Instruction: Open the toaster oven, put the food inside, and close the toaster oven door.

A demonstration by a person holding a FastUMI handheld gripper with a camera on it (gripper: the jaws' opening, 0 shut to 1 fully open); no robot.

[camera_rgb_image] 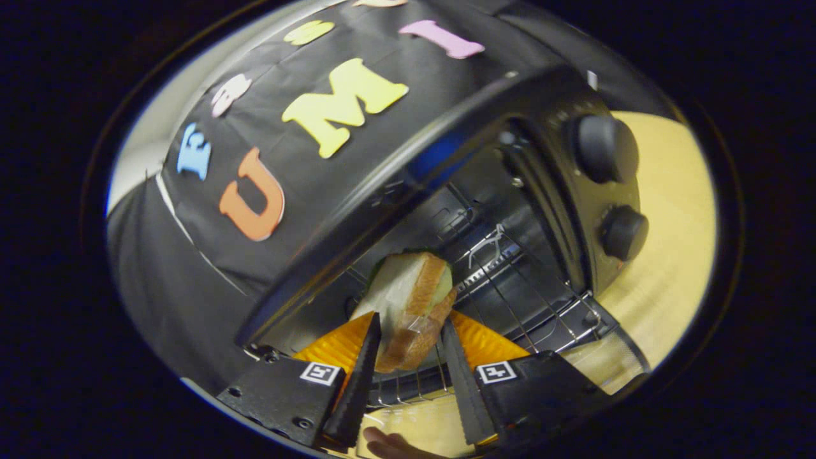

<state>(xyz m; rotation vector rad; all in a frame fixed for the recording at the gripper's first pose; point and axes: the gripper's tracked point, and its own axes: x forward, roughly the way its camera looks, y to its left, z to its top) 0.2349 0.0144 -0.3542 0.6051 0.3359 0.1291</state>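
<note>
Sandwich (411, 306) between the fingers (357, 376), over toaster oven (561, 210) rack (535, 306)

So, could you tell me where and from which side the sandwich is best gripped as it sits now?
Grip the sandwich across its two flat bread faces, near the crust end closest to the gripper, coming from the oven's open front. It stands on edge on the wire rack of the toaster oven, between the fingers, which flank it; whether both press on it is unclear.

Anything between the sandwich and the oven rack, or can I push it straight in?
Nothing visible blocks it. The tool holds the sandwich between its fingers, already over the rack in the open oven.
</note>
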